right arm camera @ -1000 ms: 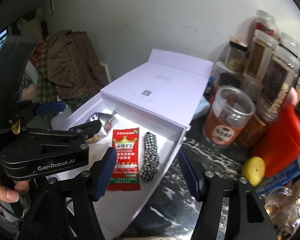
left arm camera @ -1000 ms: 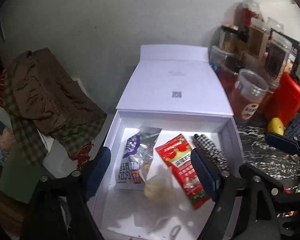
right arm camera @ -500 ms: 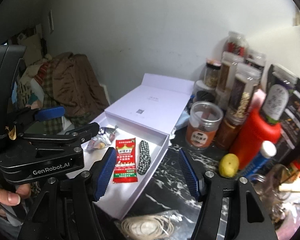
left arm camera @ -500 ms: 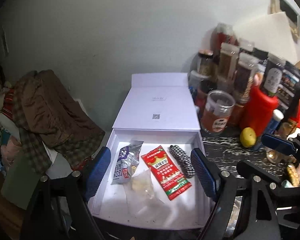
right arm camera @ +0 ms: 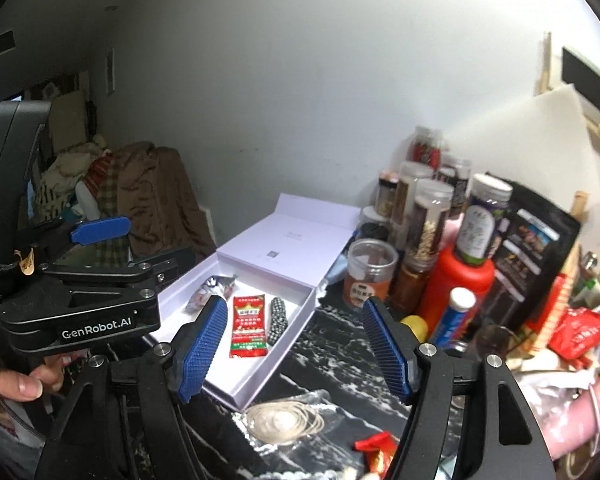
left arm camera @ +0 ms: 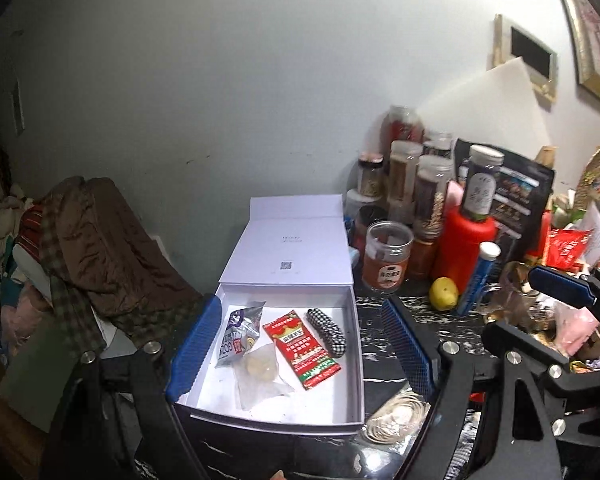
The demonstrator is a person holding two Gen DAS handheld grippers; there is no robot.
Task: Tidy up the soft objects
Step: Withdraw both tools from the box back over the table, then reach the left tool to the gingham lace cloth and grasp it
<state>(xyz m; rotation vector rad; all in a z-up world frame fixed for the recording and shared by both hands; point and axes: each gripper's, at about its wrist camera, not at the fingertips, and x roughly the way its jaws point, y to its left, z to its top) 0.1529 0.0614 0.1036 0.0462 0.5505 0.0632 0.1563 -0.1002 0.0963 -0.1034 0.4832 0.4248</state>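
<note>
Soft packets lie in the open white box [left arm camera: 356,364] on the marble counter: a clear pouch [left arm camera: 260,372] nearest, then a red sachet [left arm camera: 300,348], a silver packet [left arm camera: 238,330] and a checked cloth roll [left arm camera: 327,332]. Left gripper [left arm camera: 300,352] and right gripper [right arm camera: 296,352] both hover above, jaws wide and empty. Beyond the box stand jars [left arm camera: 386,254] and a red bottle [left arm camera: 466,248].
</note>
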